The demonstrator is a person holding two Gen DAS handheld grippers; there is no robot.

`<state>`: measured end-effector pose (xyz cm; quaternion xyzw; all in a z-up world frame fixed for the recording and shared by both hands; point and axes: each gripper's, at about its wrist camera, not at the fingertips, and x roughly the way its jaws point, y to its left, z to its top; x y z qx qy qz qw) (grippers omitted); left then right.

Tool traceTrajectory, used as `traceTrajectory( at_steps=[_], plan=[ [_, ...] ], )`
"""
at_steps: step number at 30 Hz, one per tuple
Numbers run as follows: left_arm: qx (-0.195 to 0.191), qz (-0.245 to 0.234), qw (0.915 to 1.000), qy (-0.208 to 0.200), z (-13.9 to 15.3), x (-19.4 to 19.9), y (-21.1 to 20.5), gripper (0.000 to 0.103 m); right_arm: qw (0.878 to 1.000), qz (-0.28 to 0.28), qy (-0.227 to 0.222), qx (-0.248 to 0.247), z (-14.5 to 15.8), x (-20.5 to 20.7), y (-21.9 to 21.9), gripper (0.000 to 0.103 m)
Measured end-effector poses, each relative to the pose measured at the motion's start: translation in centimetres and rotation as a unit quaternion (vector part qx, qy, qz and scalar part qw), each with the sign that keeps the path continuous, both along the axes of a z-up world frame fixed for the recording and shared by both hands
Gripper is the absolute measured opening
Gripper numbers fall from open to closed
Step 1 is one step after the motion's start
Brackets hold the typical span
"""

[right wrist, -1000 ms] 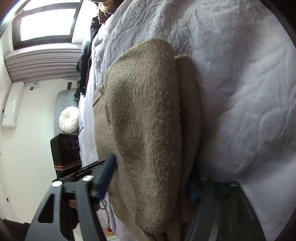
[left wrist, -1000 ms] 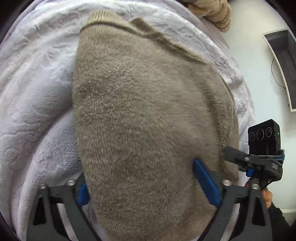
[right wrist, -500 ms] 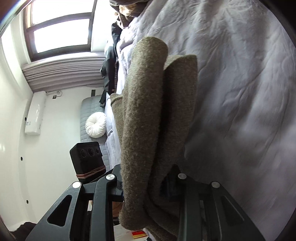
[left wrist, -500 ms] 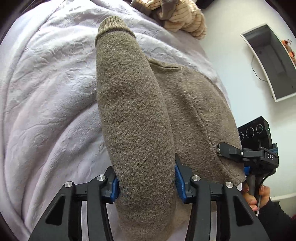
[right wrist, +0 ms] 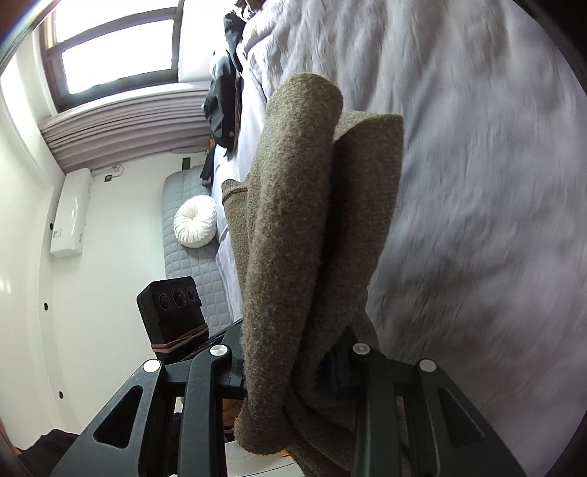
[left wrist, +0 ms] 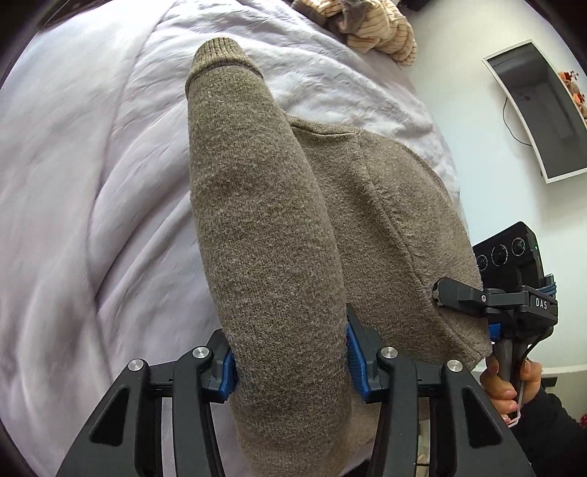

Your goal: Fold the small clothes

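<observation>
A brown knitted sweater (left wrist: 264, 227) is folded into a thick bundle and held up over the white bed cover (left wrist: 91, 183). My left gripper (left wrist: 290, 359) is shut on one end of its hem, the blue pads pressing both sides. My right gripper (right wrist: 293, 370) is shut on the other end of the sweater (right wrist: 304, 220), whose layers hang doubled between the jaws. The right gripper also shows at the right edge of the left wrist view (left wrist: 495, 304), level with the left one. The sweater's ribbed cuff end (left wrist: 216, 55) points away from me.
A heap of striped beige clothes (left wrist: 370, 29) lies at the bed's far edge. A wall monitor (left wrist: 539, 110) hangs at right. In the right wrist view, dark clothes (right wrist: 223, 99) lie on the bed, with a round white cushion (right wrist: 194, 225) on a grey mattress and a window behind.
Both grippers closed on the sweater's near edge and lifted it off the bed cover; the flat sweater now hangs bunched into a long roll between them.
</observation>
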<state>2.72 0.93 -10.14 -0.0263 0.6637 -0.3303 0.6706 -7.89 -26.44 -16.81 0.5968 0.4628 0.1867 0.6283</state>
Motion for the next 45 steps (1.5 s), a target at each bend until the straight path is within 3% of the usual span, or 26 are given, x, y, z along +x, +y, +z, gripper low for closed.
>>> traceTrajectory(
  at_steps=[5,12,20,27,32,37,39,40,41,43,45],
  plan=[
    [0.019,0.009,0.9998,0.006,-0.5,-2.3,1.3,0.049,1.0,0.008,0.016,0.009,-0.4,-0.6,3.4,0.032],
    [0.039,0.026,0.9985,0.03,-3.6,-4.0,2.2,0.049,0.998,0.034,0.046,-0.02,-1.5,0.5,5.8,0.032],
    [0.058,0.023,0.9975,0.033,-5.4,-4.6,2.3,0.049,0.993,0.059,0.072,-0.072,-2.3,1.2,6.5,0.033],
    [0.069,0.03,0.9968,0.029,-5.8,-4.9,2.6,0.05,0.987,0.052,0.092,-0.124,-2.4,-0.7,4.9,0.037],
    [0.077,0.033,0.9961,0.025,-5.5,-4.9,2.6,0.051,0.974,0.064,0.11,-0.186,-1.4,-2.6,3.9,0.04],
    [0.096,0.048,0.9941,-0.011,-4.1,-5.3,3.6,0.052,0.947,0.087,0.137,-0.279,-0.4,-3.5,3.4,0.04],
    [0.113,0.05,0.9915,-0.041,-3.3,-5.6,4.0,0.052,0.936,0.096,0.133,-0.312,0.5,-3.5,3.5,0.032],
    [0.122,0.048,0.9897,-0.057,-2.8,-5.6,4.3,0.052,0.93,0.102,0.129,-0.329,1.0,-3.6,3.6,0.017],
    [0.125,0.047,0.9887,-0.068,-2.4,-5.7,4.5,0.052,0.925,0.108,0.124,-0.343,1.6,-3.5,3.9,0.013],
    [0.122,0.043,0.9889,-0.074,-1.8,-5.6,5.0,0.052,0.916,0.114,0.114,-0.366,2.7,-3.5,4.4,0.013],
    [0.113,0.034,0.9901,-0.075,-1.1,-5.8,5.2,0.052,0.919,0.109,0.098,-0.366,3.9,-3.4,4.8,0.013]
  ],
)
